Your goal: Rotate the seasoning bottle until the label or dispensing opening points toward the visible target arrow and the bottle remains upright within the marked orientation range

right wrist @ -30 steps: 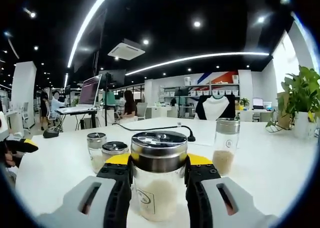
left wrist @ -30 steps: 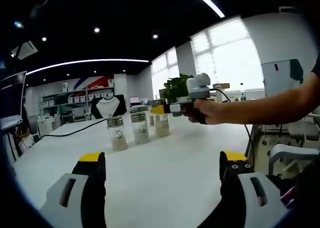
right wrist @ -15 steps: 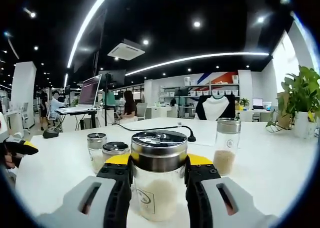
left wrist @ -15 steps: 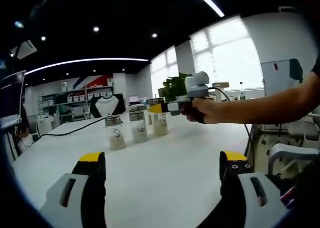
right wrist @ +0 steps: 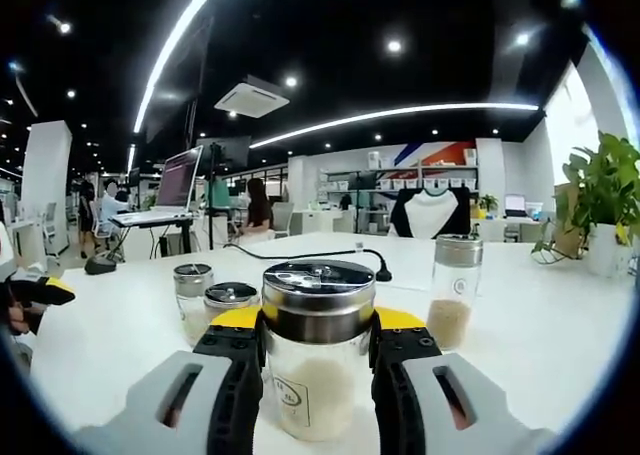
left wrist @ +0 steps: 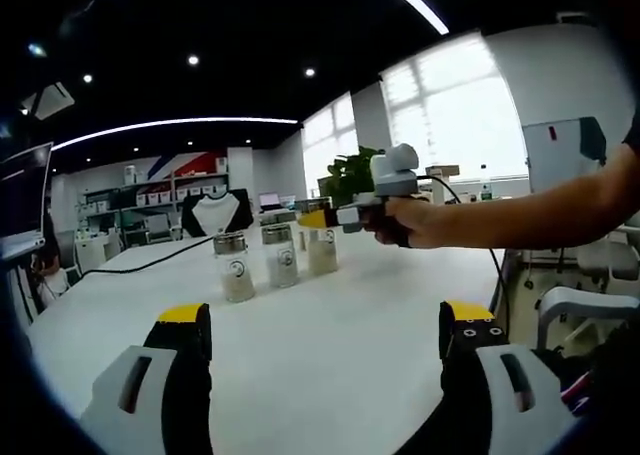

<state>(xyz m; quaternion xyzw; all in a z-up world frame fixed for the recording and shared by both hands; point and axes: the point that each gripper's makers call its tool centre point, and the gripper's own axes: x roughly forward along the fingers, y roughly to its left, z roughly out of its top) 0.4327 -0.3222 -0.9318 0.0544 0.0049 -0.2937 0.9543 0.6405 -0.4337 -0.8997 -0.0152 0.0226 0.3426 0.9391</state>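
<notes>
Between the right tongs (right wrist: 315, 347), the seasoning bottle (right wrist: 316, 350) has its sides covered by the yellow-tipped jaws and its base cut off by the picture's edge; the mark on its label is too small to read. Just left of those tongs, the short jar (right wrist: 229, 301) hides the lower part of a taller shaker (right wrist: 192, 297). Far ahead of the left tongs (left wrist: 326, 340), the bottle (left wrist: 323, 247) gripped by the other tongs is partly hidden by a yellow jaw tip, so its lid cannot be made out.

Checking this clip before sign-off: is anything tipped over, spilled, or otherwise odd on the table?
Nothing stands out. The seasoning bottle stands upright between the right gripper jaws, lid on. The other jars also stand upright on the white table, with no spilled powder visible. No target arrow can be made out on the table.
</notes>
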